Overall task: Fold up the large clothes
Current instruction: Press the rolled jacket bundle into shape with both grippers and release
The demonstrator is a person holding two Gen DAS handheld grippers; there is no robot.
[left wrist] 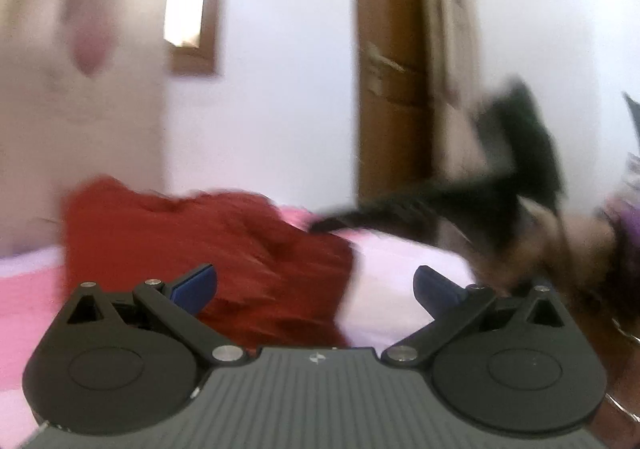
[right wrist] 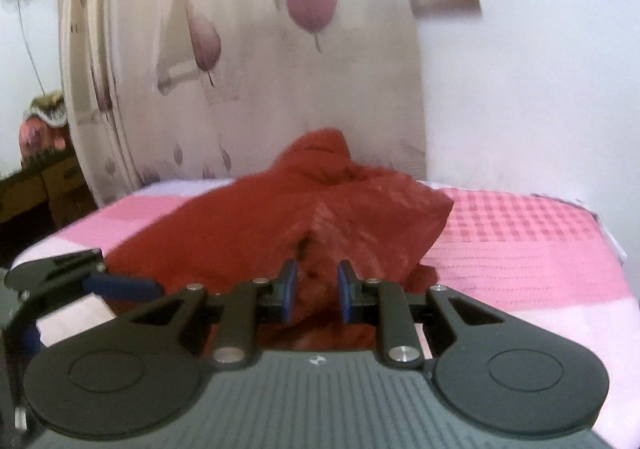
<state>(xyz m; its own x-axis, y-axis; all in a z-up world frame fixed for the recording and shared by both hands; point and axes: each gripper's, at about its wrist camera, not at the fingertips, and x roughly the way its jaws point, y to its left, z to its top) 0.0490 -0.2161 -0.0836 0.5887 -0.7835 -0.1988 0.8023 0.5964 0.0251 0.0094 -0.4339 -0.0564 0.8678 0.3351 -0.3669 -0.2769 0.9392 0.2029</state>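
- One red garment (right wrist: pixel 280 225) is all of the task's load that shows, lying in a rumpled heap on the pink checked bed (right wrist: pixel 520 241), towards the end near the flowered curtain (right wrist: pixel 224 61).
- No clean fold is visible: the cloth rises in a peak at the back, its edges are uneven, and one corner juts out to the right in the right wrist view.
- Judging by that, the folding is at an early stage; the garment has yet to be spread flat, and every fold is still to be made.
- Right gripper (right wrist: pixel 317 291): its jaws stand only narrowly apart, with a bunch of the red fabric between the blue pads (right wrist: pixel 289 289). Blur hides the contact, but the cloth gathers to a ridge running straight into the gap, so it looks pinched and held.
- Left gripper (left wrist: pixel 316 289): jaws wide apart with nothing between them; the red garment (left wrist: pixel 224 249) lies ahead of it on the bed (left wrist: pixel 24 289), untouched by either pad.
- From the left wrist view, the right gripper (left wrist: pixel 332 225) shows as a dark blurred shape carried by the person's hand (left wrist: pixel 568 237), its tip at the far edge of the red cloth.
- What seems left: take a second hold with the free left gripper, pull the piece out flat on the bed, then fold it.
- Risk, as a judgement: a one-sided hold on limp fabric will drag the heap rather than open it.
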